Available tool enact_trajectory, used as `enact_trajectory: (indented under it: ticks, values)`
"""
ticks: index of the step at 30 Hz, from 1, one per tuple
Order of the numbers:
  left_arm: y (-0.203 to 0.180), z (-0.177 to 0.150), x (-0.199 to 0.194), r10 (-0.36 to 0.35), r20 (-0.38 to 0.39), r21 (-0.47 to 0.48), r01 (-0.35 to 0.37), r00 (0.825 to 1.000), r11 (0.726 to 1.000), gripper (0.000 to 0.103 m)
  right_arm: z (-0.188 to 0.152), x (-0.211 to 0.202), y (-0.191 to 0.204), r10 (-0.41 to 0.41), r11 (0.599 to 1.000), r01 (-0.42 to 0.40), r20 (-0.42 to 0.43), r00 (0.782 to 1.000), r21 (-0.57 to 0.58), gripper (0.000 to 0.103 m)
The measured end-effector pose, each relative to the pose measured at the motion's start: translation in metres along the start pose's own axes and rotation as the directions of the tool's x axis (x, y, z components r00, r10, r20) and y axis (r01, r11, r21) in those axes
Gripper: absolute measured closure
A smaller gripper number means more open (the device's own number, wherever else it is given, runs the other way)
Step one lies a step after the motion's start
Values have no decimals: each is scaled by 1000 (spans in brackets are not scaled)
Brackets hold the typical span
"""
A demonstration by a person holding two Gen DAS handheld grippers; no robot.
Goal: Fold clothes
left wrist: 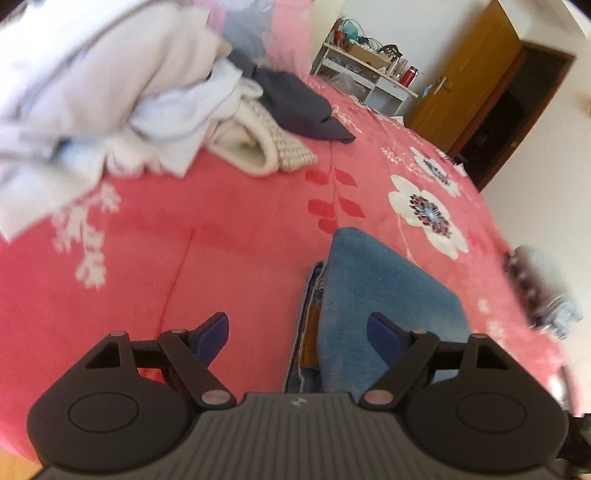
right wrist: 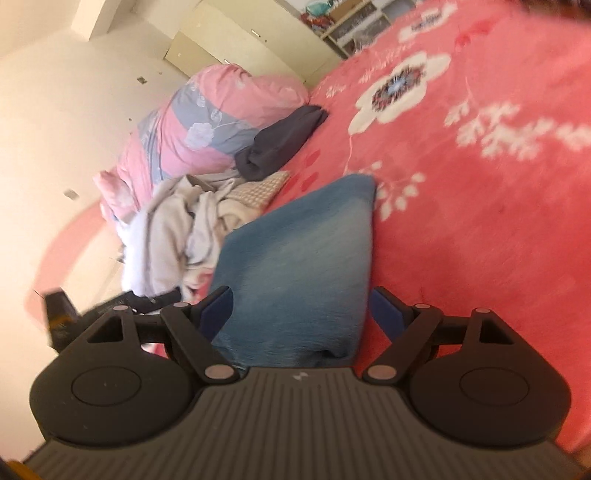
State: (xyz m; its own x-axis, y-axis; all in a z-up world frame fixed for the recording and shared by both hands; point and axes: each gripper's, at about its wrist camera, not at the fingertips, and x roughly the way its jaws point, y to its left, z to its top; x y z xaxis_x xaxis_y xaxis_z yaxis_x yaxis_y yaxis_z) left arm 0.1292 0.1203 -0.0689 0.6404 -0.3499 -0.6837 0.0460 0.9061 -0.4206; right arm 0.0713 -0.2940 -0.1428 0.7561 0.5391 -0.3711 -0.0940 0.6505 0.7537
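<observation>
Both grippers, left (left wrist: 297, 334) and right (right wrist: 301, 310), stand with jaws wide, gripping nothing. Folded jeans (left wrist: 384, 295) lie on the pink bed (left wrist: 221, 266) beneath them; unfolded clothes (left wrist: 122, 96) are heaped farther off.

White walls (left wrist: 424, 33), wooden door (left wrist: 469, 74), cluttered shelf (left wrist: 369, 70)

a pink floral blanket (left wrist: 229, 236) covers the bed, with a white shelf (left wrist: 364, 79) beside a wooden door (left wrist: 469, 81).
</observation>
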Motion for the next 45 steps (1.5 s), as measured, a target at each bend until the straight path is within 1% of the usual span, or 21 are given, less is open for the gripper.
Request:
enact_trajectory:
  ticks: [2,4,7,10,11,12,19,22,24,26,28,30,32,35,37,39,41,45]
  values:
    - [7,-1,8,-67,-42,-7,67,997,998,18,1,7,-8,30,998,-29,-25,999,62,22]
    - [11,-3,17,-135,-91,-11,135,987,991,17,2,14,-16,53,992,-46,-51,997,121,22]
    - [7,-7,35,-184,-151,7,187,971,982,15,5,24,-22,75,984,-60,-82,994,166,22]
    - [2,-11,55,-211,-221,29,222,952,975,15,9,35,-22,79,983,-56,-126,989,172,22]
    - [0,-12,62,-218,-242,37,234,945,972,12,11,38,-22,80,983,-55,-140,987,172,21]
    - [-2,-12,66,-229,-250,43,247,941,968,10,12,41,-21,81,984,-54,-154,985,172,21]
    - [-12,1,93,-264,-335,73,304,904,950,8,26,65,-21,105,984,-65,-249,963,163,18]
    - [-16,8,102,-280,-367,79,330,887,941,8,32,76,-24,135,980,-86,-285,949,179,17]
    - [-17,12,110,-302,-385,67,353,872,933,7,37,84,-28,163,974,-102,-308,938,204,16]
    - [-16,15,116,-325,-392,51,373,861,926,7,43,91,-32,193,964,-116,-330,924,238,16]
    - [-15,17,119,-339,-393,36,382,855,923,7,48,99,-35,222,954,-130,-345,912,270,16]
    - [-17,16,120,-335,-389,46,382,858,923,6,52,108,-35,237,951,-142,-356,904,274,16]
    - [-21,13,118,-320,-383,65,371,866,926,7,53,116,-32,243,954,-153,-364,899,260,16]
    - [-30,9,112,-289,-375,94,346,881,933,7,52,119,-26,241,960,-165,-368,898,226,17]
    - [-37,8,106,-275,-371,105,334,887,937,7,53,116,-27,261,953,-182,-353,898,243,19]
    - [-40,8,102,-275,-366,101,332,889,938,7,54,112,-34,289,936,-192,-332,898,293,25]
    - [-43,8,98,-279,-361,85,330,890,940,7,55,110,-40,306,923,-197,-321,896,332,29]
    - [-50,2,91,-300,-362,65,345,883,936,7,58,105,-40,315,918,-200,-323,893,343,29]
